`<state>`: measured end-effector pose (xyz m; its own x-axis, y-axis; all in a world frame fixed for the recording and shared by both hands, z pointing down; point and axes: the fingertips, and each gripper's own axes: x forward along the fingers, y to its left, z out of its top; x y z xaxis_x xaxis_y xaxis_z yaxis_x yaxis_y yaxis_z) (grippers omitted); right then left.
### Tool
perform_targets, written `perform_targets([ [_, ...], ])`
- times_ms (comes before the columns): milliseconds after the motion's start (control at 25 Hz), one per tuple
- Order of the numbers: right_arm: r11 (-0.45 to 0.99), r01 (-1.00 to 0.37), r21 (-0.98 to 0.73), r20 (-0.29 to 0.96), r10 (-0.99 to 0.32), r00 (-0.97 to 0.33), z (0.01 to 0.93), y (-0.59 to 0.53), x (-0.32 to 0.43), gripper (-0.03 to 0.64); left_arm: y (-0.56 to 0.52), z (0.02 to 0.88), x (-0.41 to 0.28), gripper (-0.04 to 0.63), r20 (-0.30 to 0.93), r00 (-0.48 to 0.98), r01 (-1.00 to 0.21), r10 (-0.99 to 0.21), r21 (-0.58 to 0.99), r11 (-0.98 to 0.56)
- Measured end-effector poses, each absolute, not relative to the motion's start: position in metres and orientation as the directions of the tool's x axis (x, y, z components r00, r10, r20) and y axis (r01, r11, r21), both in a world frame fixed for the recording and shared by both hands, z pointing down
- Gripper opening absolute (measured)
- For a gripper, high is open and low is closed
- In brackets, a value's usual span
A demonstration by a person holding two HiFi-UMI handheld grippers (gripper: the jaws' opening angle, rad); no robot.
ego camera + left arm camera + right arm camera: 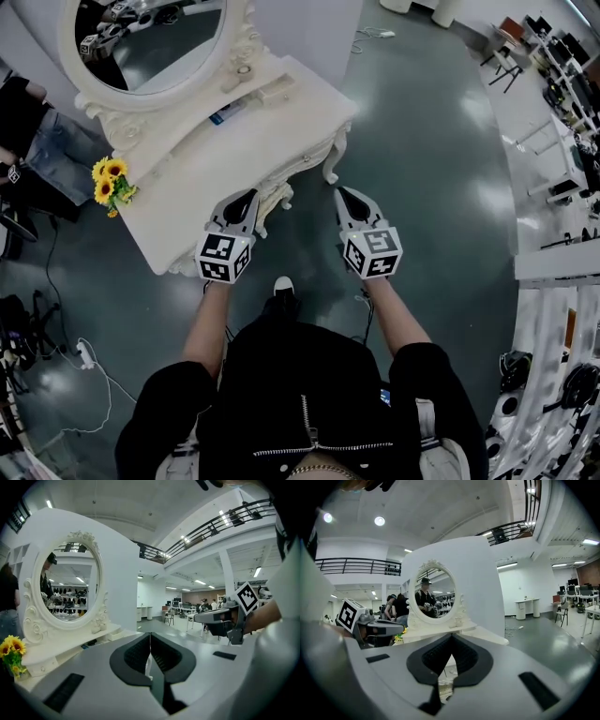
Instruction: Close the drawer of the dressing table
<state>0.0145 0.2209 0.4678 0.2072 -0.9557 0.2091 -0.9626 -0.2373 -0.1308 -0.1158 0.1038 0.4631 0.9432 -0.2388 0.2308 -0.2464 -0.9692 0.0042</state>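
Note:
A white carved dressing table (272, 131) with an oval mirror (150, 37) stands ahead of me. Its ornate front with the drawer (275, 194) faces my grippers; I cannot tell how far the drawer stands out. My left gripper (247, 197) hovers just before that front, jaws shut and empty. My right gripper (343, 194) hangs to the right, off the table's corner leg (332, 169), also shut and empty. In the left gripper view the left gripper (150, 637) points past the table (70, 646). In the right gripper view the right gripper (451, 638) points at the table's carved front (445, 677).
Sunflowers (111, 183) sit at the table's left end. A tube (228, 111) and a small white box (277, 91) lie on top. A person (33, 141) stands at the left. A power strip and cable (84, 354) lie on the floor. Desks line the right side.

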Motion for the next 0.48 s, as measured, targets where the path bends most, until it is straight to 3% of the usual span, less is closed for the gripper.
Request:
perform_targets([
  [480, -0.227, -0.968, -0.104, 0.218, -0.955, 0.200, 0.470, 0.103, 0.068, 0.006, -0.010, 0.464, -0.065, 0.021, 0.223, 0.942, -0.259, -0.251, 0.004, -0.966],
])
